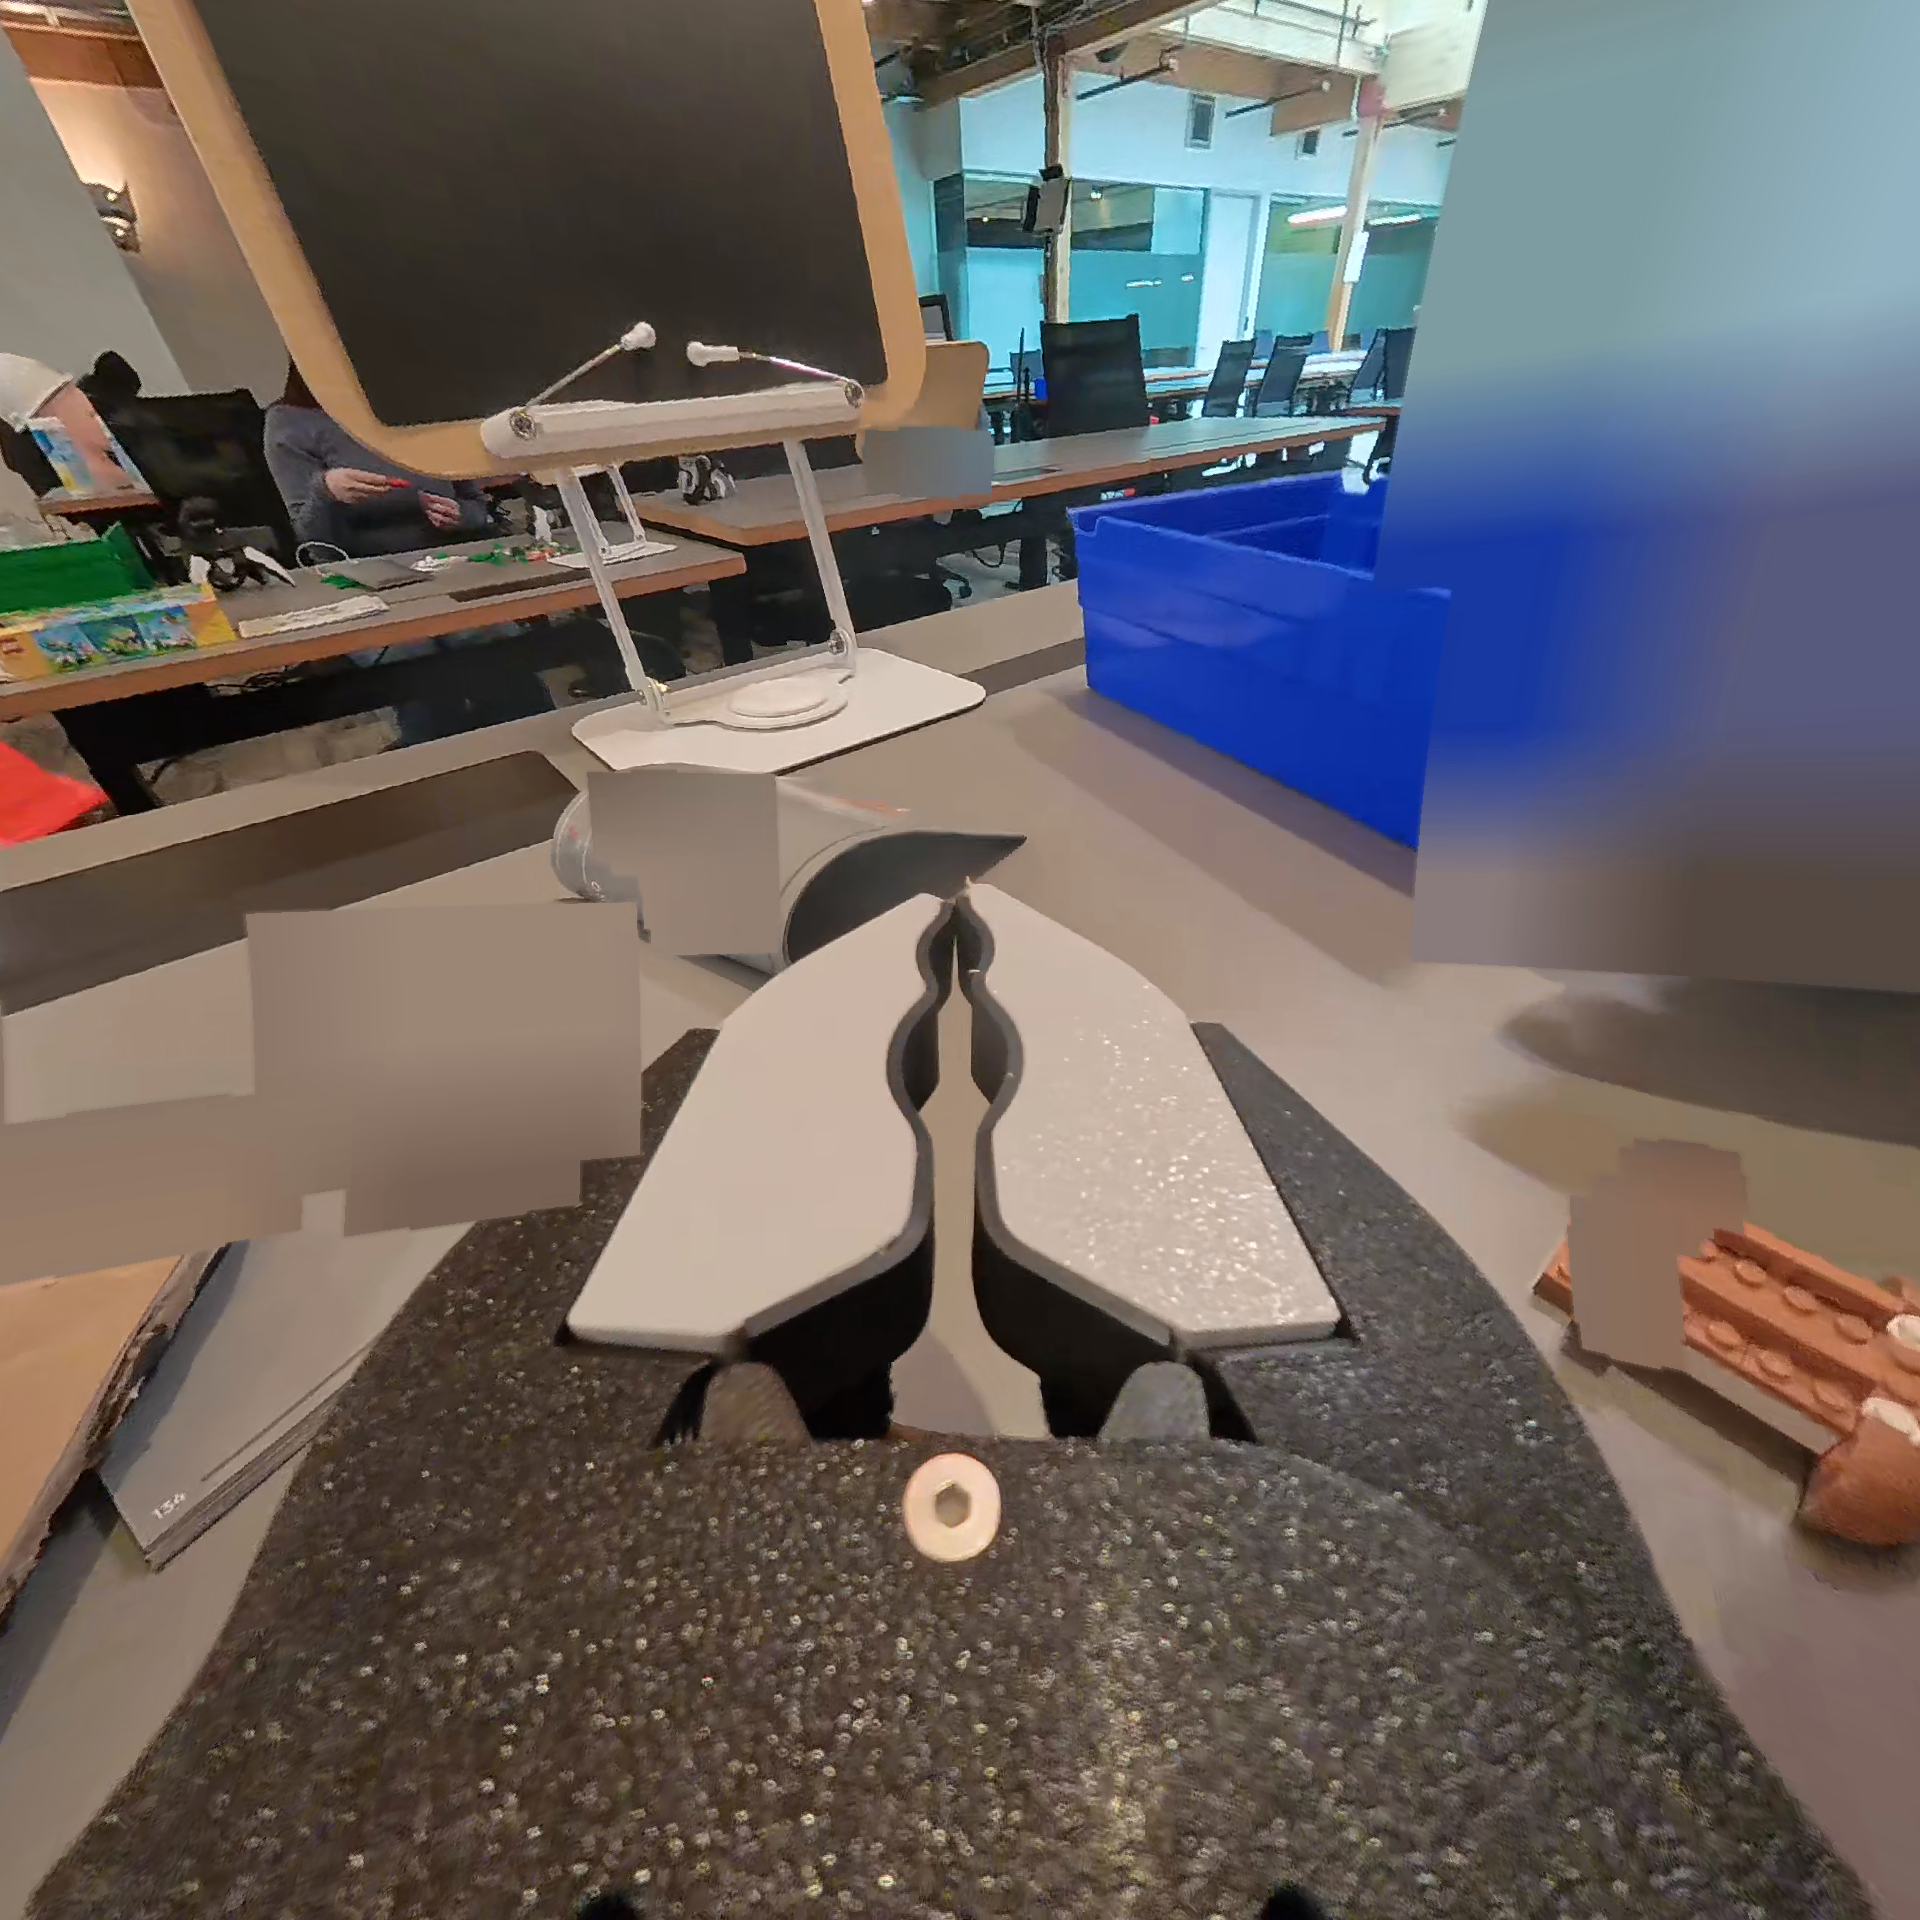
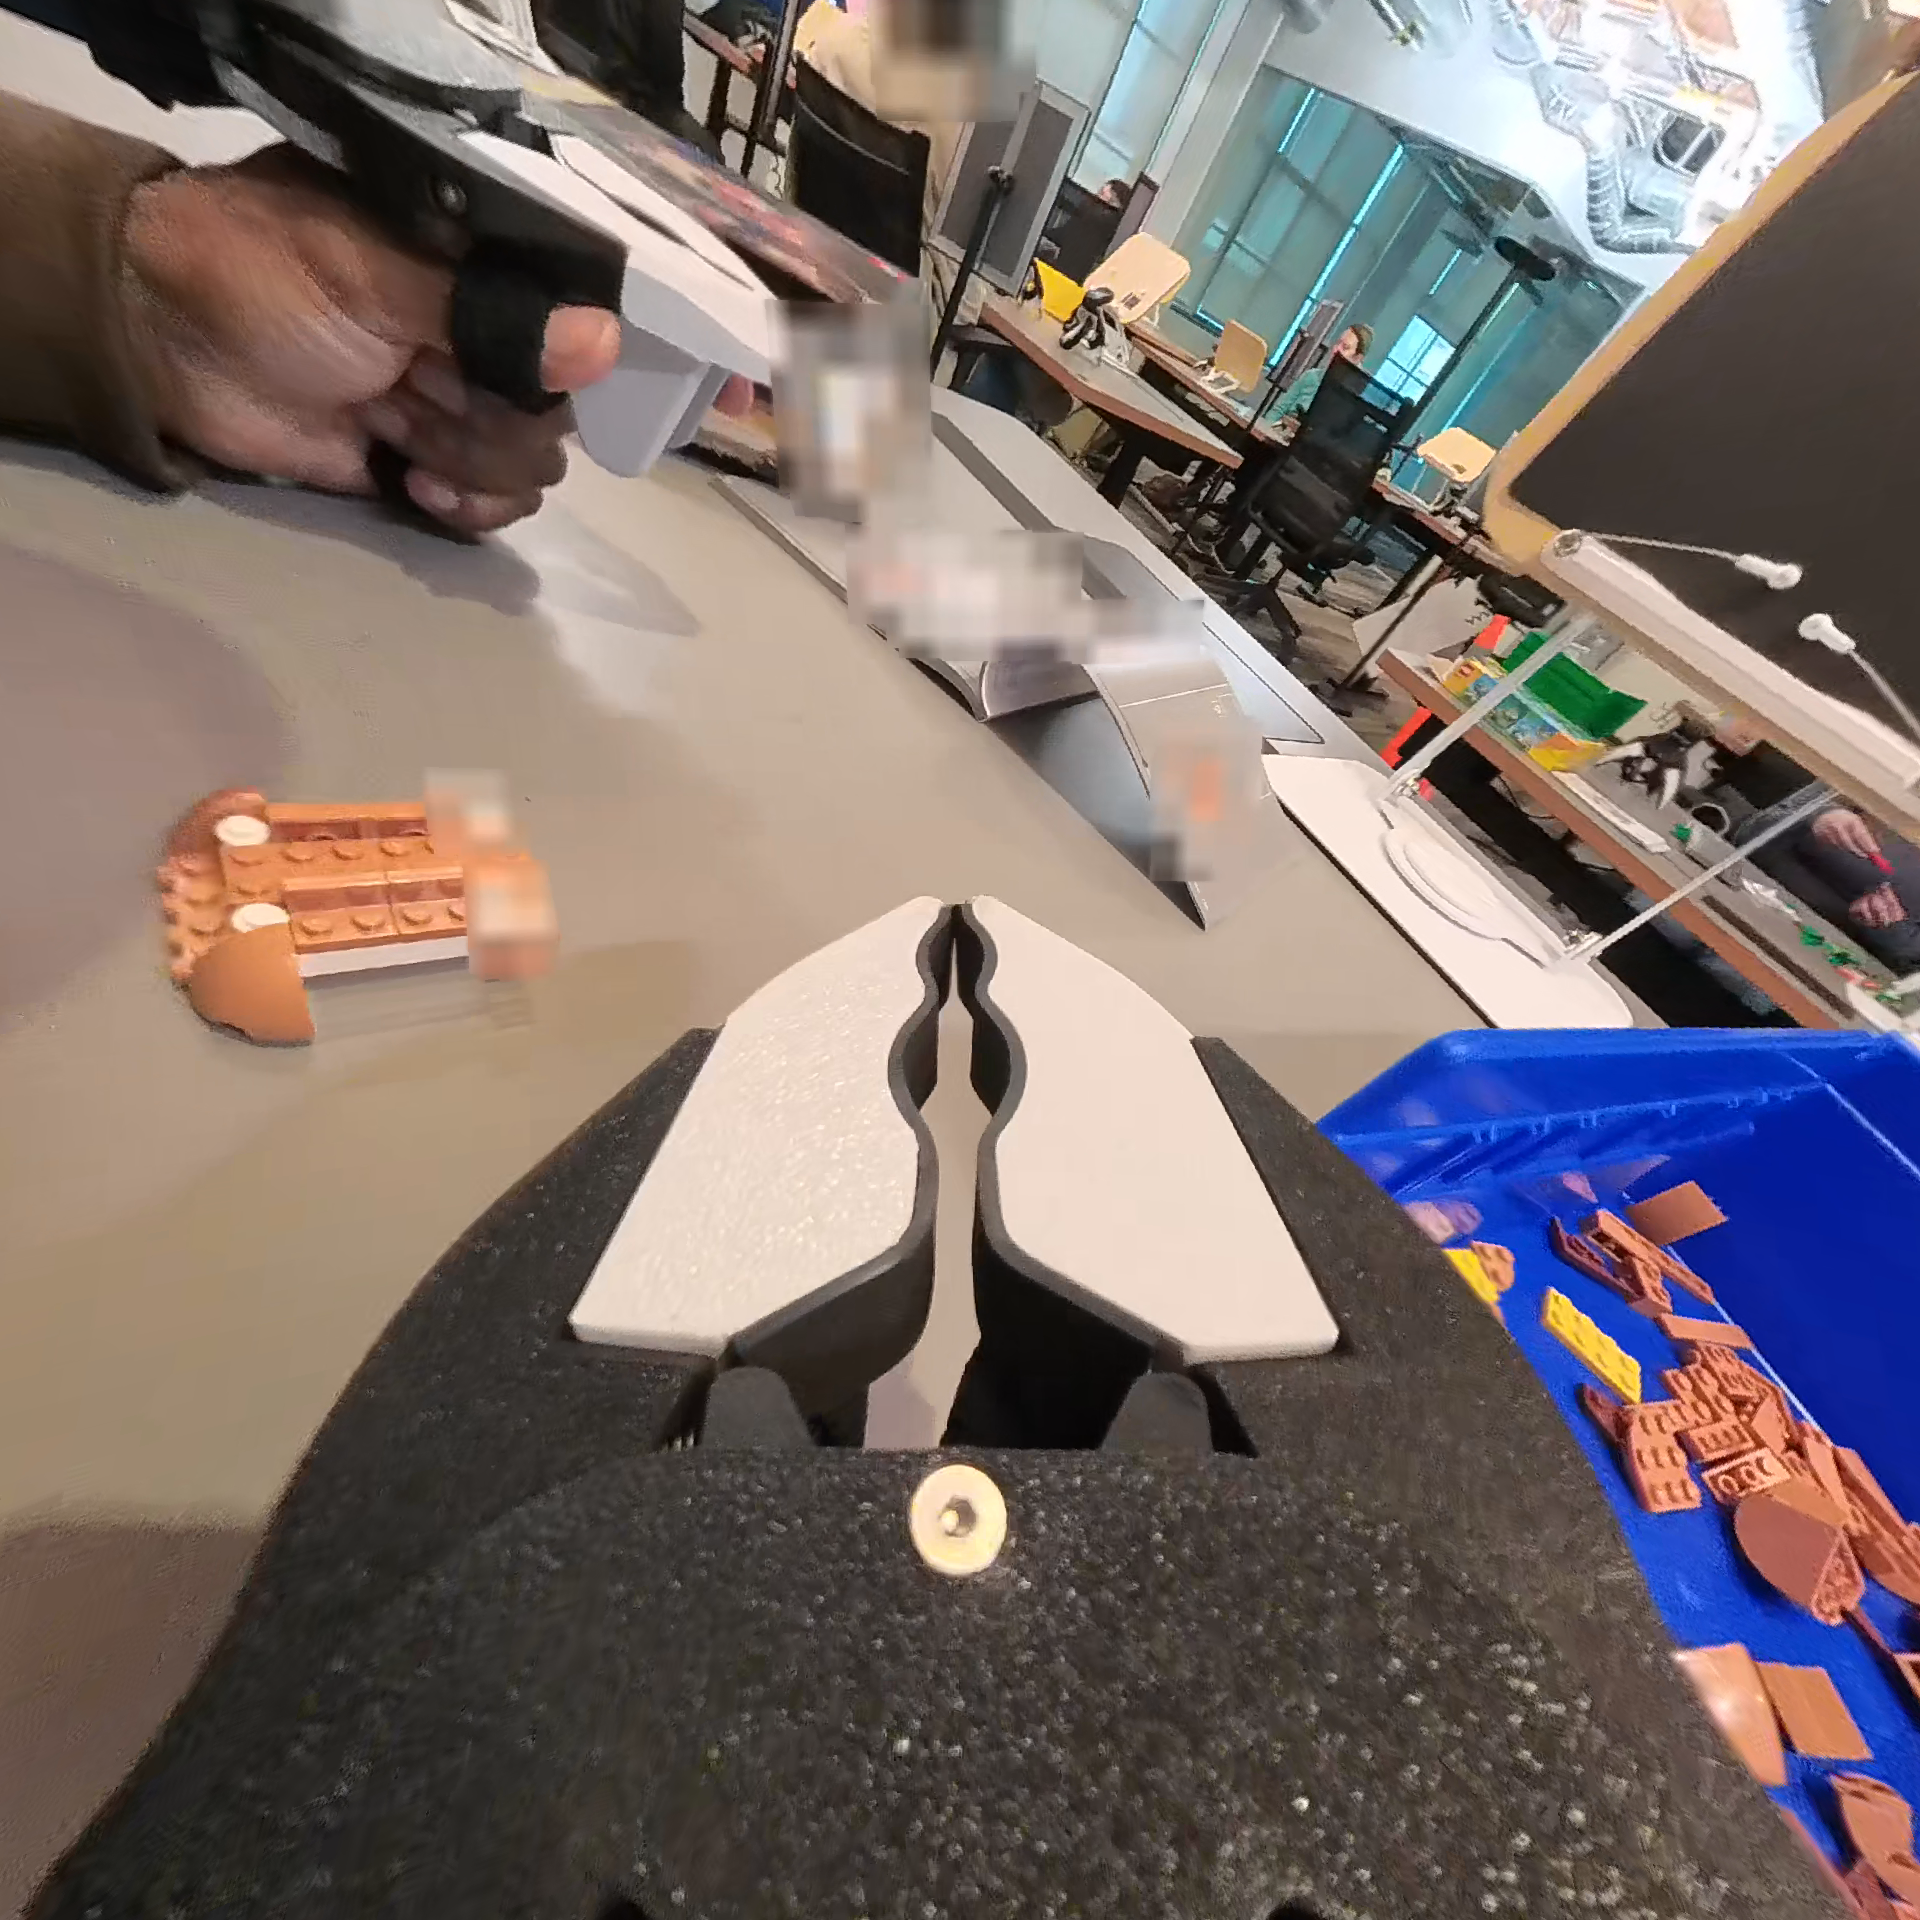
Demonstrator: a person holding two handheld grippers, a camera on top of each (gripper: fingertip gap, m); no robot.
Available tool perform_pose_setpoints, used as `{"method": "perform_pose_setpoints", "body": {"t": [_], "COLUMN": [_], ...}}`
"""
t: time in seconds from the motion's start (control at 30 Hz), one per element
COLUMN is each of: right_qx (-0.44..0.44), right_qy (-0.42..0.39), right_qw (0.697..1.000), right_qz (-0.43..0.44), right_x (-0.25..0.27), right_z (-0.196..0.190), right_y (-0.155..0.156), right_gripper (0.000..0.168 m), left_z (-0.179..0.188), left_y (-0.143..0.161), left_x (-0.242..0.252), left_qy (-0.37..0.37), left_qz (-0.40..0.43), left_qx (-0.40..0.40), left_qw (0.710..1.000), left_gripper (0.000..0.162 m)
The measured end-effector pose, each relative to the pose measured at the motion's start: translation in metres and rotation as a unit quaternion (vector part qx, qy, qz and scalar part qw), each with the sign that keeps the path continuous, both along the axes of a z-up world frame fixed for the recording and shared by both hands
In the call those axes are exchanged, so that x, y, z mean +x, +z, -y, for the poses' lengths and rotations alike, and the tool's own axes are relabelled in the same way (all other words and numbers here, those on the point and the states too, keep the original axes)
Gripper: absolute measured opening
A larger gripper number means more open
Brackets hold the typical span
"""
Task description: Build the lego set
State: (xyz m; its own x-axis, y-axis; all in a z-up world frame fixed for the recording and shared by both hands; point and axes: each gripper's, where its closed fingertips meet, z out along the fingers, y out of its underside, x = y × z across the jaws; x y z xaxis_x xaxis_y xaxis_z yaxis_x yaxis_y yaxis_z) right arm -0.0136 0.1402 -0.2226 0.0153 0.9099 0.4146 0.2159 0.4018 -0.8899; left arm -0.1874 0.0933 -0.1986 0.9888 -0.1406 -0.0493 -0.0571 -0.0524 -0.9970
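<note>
Right gripper (image 2: 956, 920): fingers pressed together, nothing between them, hanging over the bench beside the near left corner of the blue bin (image 2: 1621, 1081).
Loose bricks (image 2: 1725, 1444): brown and yellow pieces heaped in the bin; a closed tool would likely only shove them, and in so crowded a pile it may lift two at once.
Partial build (image 2: 343, 894): orange-brown, lying free on the open bench (image 2: 727, 748), well apart from both tools; pressing a piece on unbraced could make it slide or tip.
Left gripper (image 1: 957, 914): closed on nothing, pointed away from the build.
Manual (image 1: 239, 1423): at the bench's left edge, its page partly hidden, so I cannot tell the step.
</note>
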Motion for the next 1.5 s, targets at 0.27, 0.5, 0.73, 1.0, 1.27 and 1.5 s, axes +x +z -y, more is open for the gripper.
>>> {"method": "perform_pose_setpoints", "body": {"t": [0.27, 0.5, 0.73, 1.0, 1.27, 1.5], "right_qx": [-0.006, -0.019, 0.015, -0.006, -0.007, -0.010], "right_qy": [-0.004, 0.014, -0.013, -0.030, -0.025, -0.027], "right_qw": [1.000, 0.997, 0.995, 0.993, 0.993, 0.993], "right_qz": [0.005, 0.067, 0.102, 0.117, 0.115, 0.115], "right_x": [0.000, -0.039, -0.049, -0.045, -0.041, -0.041], "right_z": [0.007, 0.018, -0.005, -0.022, -0.021, -0.022], "right_y": [0.003, -0.008, -0.029, -0.033, -0.033, -0.033], "right_gripper": [0.000, 0.000, 0.000, 0.000, 0.000, 0.000], "left_z": [-0.042, -0.125, -0.142, -0.153, -0.140, -0.131], "left_y": [0.015, -0.020, -0.055, -0.080, -0.084, -0.077], "left_x": [0.006, 0.003, 0.012, 0.014, 0.004, -0.005], "left_qy": [-0.033, -0.046, -0.029, -0.076, -0.086, -0.082], "left_qz": [-0.069, -0.234, -0.321, -0.353, -0.356, -0.334], "left_qx": [-0.092, -0.192, -0.229, -0.331, -0.362, -0.359], "left_qw": [0.993, 0.952, 0.919, 0.872, 0.857, 0.868], "left_gripper": [0.019, 0.040, 0.039, 0.037, 0.034, 0.033]}}
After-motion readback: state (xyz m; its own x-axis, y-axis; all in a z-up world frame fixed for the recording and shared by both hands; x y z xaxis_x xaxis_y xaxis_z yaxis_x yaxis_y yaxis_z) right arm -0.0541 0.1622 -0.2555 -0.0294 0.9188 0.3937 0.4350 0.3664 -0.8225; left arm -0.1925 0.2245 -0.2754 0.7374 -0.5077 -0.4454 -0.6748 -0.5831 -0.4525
